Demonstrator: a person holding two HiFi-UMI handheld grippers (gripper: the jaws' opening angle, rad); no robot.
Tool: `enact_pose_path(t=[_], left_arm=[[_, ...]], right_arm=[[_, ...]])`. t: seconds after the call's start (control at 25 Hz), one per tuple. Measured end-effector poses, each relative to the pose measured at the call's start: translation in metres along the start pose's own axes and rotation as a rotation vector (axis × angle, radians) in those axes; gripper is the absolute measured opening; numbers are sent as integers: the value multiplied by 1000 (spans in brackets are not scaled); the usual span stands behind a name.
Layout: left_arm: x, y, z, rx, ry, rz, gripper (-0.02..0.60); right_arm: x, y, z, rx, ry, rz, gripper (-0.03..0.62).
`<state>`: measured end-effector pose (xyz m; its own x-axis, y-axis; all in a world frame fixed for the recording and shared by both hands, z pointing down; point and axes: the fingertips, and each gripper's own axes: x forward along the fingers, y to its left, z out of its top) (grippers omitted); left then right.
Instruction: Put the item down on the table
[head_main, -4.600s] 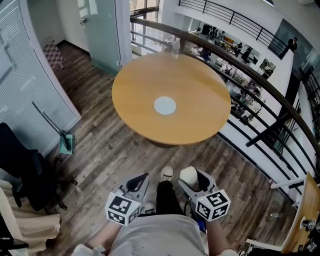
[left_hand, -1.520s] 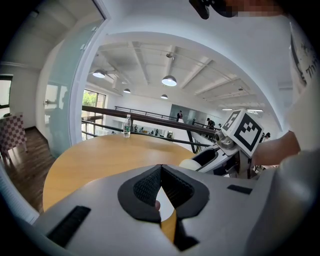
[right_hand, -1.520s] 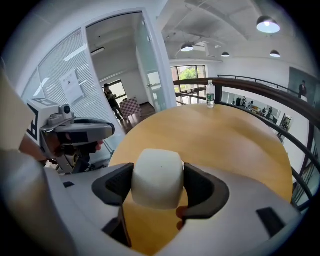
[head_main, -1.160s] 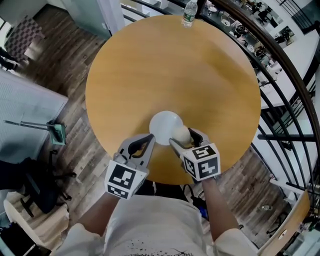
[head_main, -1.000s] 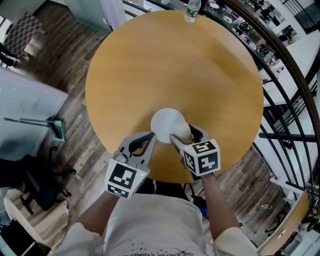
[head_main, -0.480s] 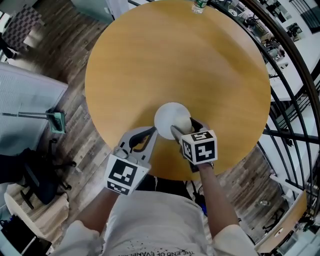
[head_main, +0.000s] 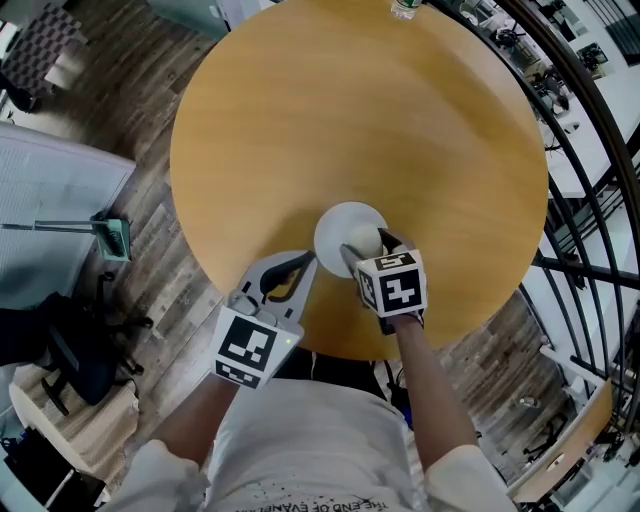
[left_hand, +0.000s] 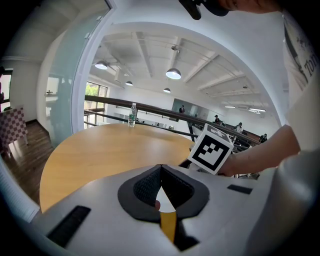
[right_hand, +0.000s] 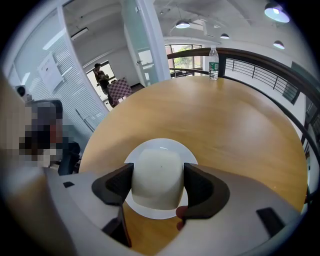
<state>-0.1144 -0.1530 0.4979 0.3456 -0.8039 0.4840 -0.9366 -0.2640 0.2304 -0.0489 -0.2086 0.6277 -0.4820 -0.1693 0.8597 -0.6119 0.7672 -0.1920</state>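
Note:
My right gripper (right_hand: 158, 181) is shut on a cream-white cup (right_hand: 157, 177), bottom towards the camera, held just over a white saucer (right_hand: 142, 210) on the round wooden table (right_hand: 225, 125). In the head view the right gripper (head_main: 366, 244) holds the cup (head_main: 362, 240) above the saucer (head_main: 340, 222) near the table's front part (head_main: 300, 120). My left gripper (head_main: 298, 266) hangs at the table's near edge, left of the saucer, with its jaws together and nothing between them; the left gripper view shows its pads (left_hand: 150, 185) touching.
A plastic water bottle (right_hand: 213, 63) stands at the table's far edge, also seen as a bottle (left_hand: 132, 114) in the left gripper view. A dark curved railing (head_main: 590, 120) runs close behind the table on the right. A chair (head_main: 60, 350) and a dustpan (head_main: 112, 238) are on the wooden floor at left.
I have walked up to the table. In the last second the right gripper moved the cup forward over the saucer; the left gripper stayed at the table's edge.

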Motion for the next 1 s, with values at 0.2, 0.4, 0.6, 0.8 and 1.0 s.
enact_pose_path(t=[0.2,0.4,0.6,0.8,1.0], left_arm=[[-1,3,-4,-4,10,-5,21],[-4,11,-8,-6,19,-1,21],[-7,17,-12,-16,27,-3,21],[-8,22,-15,-37,31,-3,21],[-9,25,-17,-38,33,-4,21]], right_arm=[[11,2,-1,-27,24,-13,333],[21,5,-2,-51,39,-25,333],[27,5,-3,-61,56,-40,333],[34,5,-4,-68,61,-50,333],[36,4,-6,-74,69,-64,333]])
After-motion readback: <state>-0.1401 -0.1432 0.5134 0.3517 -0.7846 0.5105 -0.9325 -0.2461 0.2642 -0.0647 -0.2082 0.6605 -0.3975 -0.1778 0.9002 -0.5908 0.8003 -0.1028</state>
